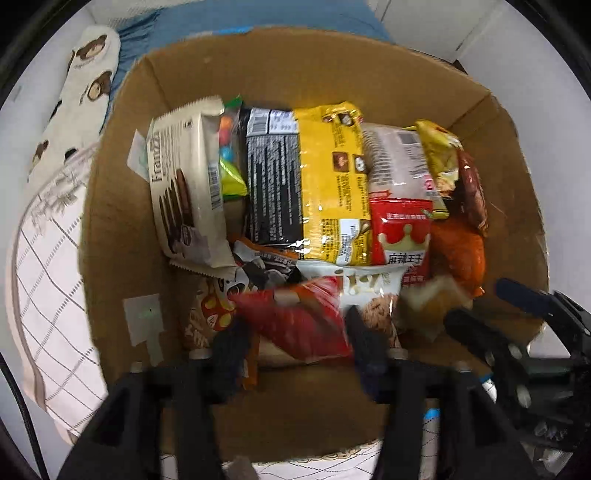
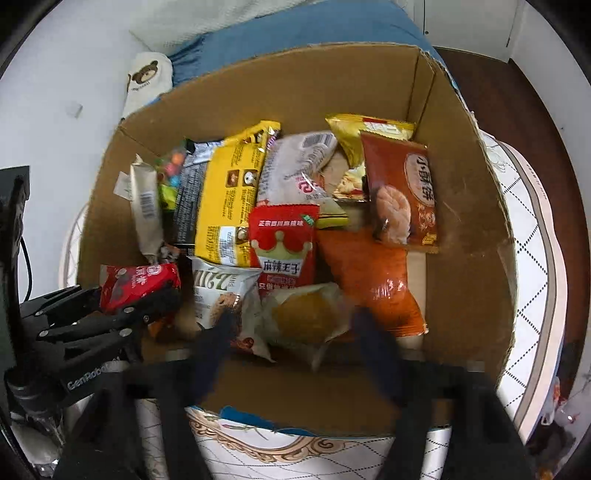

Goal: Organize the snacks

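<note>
A cardboard box [image 1: 122, 206] [image 2: 469, 206] holds many snack packs. In the left wrist view my left gripper [image 1: 295, 343] has its fingers spread around a red pack [image 1: 295, 317] at the near side; the pack is blurred. In the right wrist view that gripper [image 2: 147, 295] touches the red pack [image 2: 136, 280]. My right gripper [image 2: 295, 332] is open, its fingers on either side of a clear-wrapped yellow bun [image 2: 306, 317]. It shows at the right in the left wrist view [image 1: 476, 306]. Behind lie a yellow pack [image 1: 332, 184], a red crown pack [image 2: 282, 243] and an orange pack [image 2: 369, 280].
A beige Franzzi wafer pack [image 1: 184, 192] leans on the box's left wall. A brown pastry pack [image 2: 402, 192] stands at the right. The box sits on a quilted white cover [image 2: 532, 258]. A bear-print pillow [image 1: 81, 85] and blue cloth [image 2: 295, 33] lie behind.
</note>
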